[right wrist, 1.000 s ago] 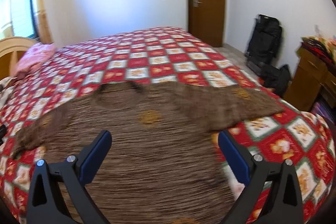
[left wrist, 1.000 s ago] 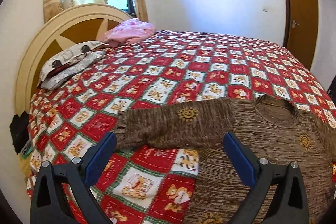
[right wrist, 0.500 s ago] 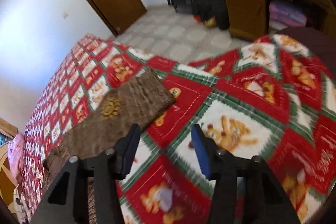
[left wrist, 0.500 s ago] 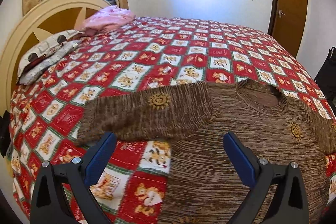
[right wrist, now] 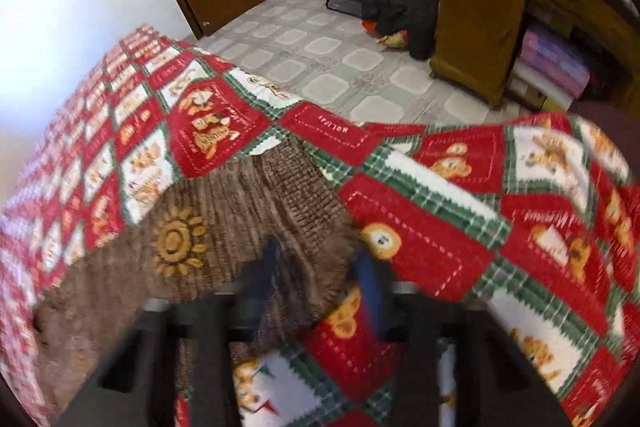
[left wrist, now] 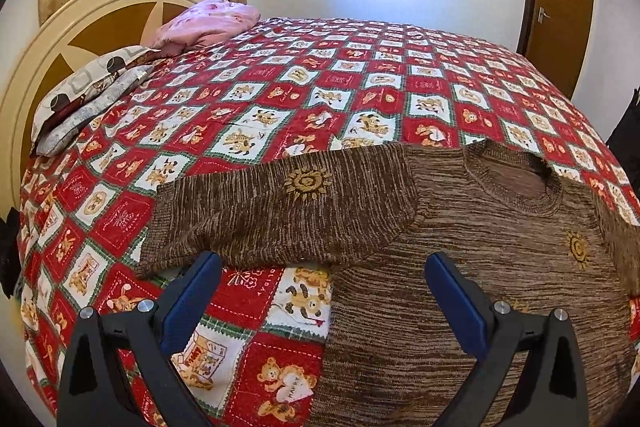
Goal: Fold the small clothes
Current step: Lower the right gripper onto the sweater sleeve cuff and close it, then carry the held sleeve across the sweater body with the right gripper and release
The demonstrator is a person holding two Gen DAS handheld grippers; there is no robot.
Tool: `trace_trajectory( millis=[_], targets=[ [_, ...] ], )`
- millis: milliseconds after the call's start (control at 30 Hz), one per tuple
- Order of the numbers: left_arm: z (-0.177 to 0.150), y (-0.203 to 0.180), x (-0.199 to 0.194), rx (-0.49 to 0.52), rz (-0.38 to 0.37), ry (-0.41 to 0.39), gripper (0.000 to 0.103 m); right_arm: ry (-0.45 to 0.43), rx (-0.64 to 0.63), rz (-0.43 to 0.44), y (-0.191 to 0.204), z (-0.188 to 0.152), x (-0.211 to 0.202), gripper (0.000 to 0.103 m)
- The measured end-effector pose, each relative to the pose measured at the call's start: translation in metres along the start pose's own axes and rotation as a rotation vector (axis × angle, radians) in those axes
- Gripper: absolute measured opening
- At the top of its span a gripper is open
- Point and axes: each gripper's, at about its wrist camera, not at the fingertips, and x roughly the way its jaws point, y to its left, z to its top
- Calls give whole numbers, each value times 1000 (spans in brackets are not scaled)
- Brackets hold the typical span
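Lying flat on quilt (left wrist: 352, 95), brown knit sweater (left wrist: 460, 267), sun motifs

Left gripper (left wrist: 322, 291) angled downward, blue-padded jaws spread wide with nothing between them, right gripper (right wrist: 320, 273) pitched steeply down and blurred, jaws just drawn nearly together, pinching the cuff end of a brown sweater sleeve (right wrist: 256, 211)

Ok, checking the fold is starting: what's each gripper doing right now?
Left gripper: open, holding nothing.
Right gripper: jaws just closing, pinched on the sweater sleeve cuff.
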Motion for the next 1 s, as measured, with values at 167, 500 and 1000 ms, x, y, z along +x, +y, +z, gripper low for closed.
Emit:
trace_trajectory(
  millis=[167, 500, 1000],
  targets=[
    [-2, 0, 3, 6, -8, 8, 102, -2, 3, 16, -4, 2, -1, 13],
    [-1, 1, -1, 1, -22, 2, 102, -201, -376, 152, 131, -24, -101, 13],
    [-1, 25, 2, -27, 16, -2, 102, -74, -868, 424, 307, -243, -67, 13]
  ],
)
